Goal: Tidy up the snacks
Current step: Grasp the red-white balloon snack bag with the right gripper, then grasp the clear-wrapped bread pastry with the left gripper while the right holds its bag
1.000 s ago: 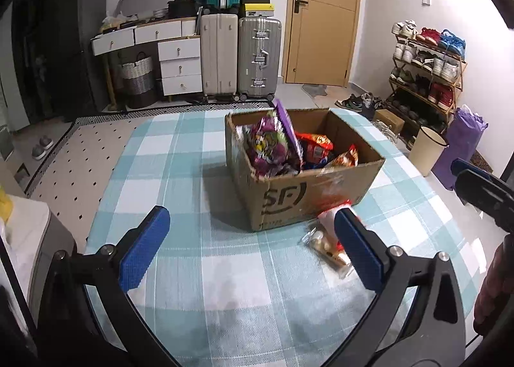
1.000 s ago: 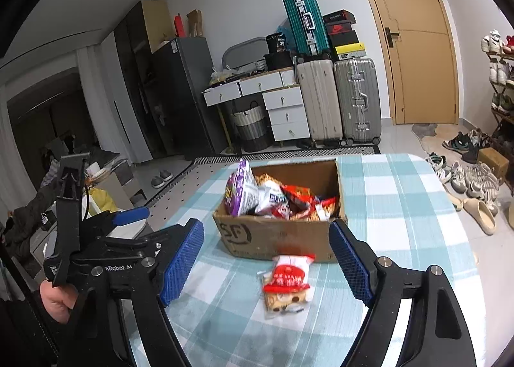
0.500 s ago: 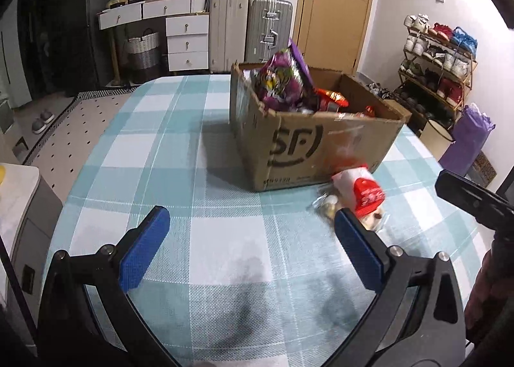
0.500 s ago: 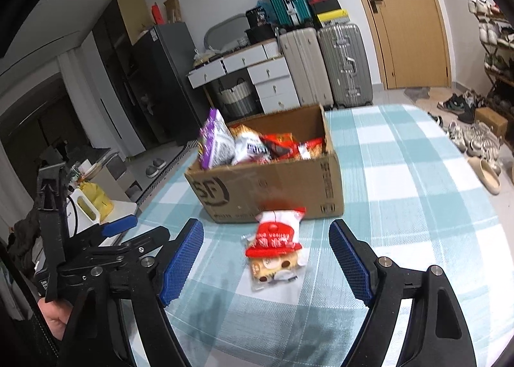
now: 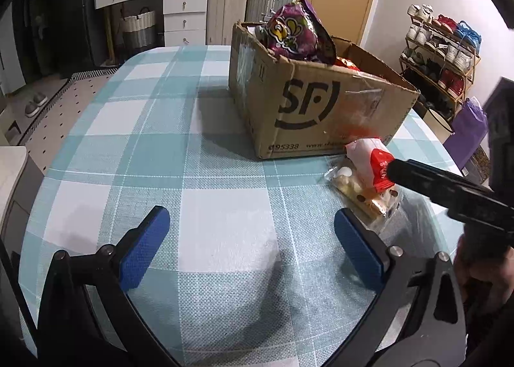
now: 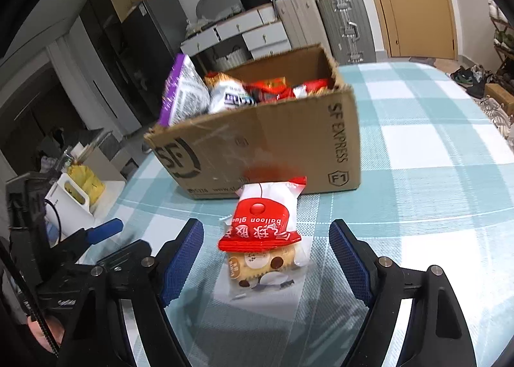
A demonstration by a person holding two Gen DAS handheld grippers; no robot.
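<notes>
A red and white snack pack (image 6: 261, 235) lies on the checked tablecloth in front of a cardboard box (image 6: 273, 142). The box holds several snack bags, among them a purple one (image 5: 295, 32). My right gripper (image 6: 266, 257) is open and low over the table, its blue pads on either side of the pack without touching it. My left gripper (image 5: 250, 238) is open and empty over bare tablecloth, left of the pack (image 5: 369, 167). The box (image 5: 321, 106) stands beyond it. The right gripper's black body crosses the right side of the left wrist view.
The table (image 5: 192, 142) has a rounded edge and drops to the floor on all sides. Suitcases (image 5: 253, 4) and white drawers (image 5: 183, 13) stand by the far wall. A shoe rack (image 5: 443, 55) is at the right. A white bin (image 6: 74, 196) sits left of the table.
Both grippers have moved down and forward toward the table. The right gripper now straddles the snack pack. The box and pack have not moved.
</notes>
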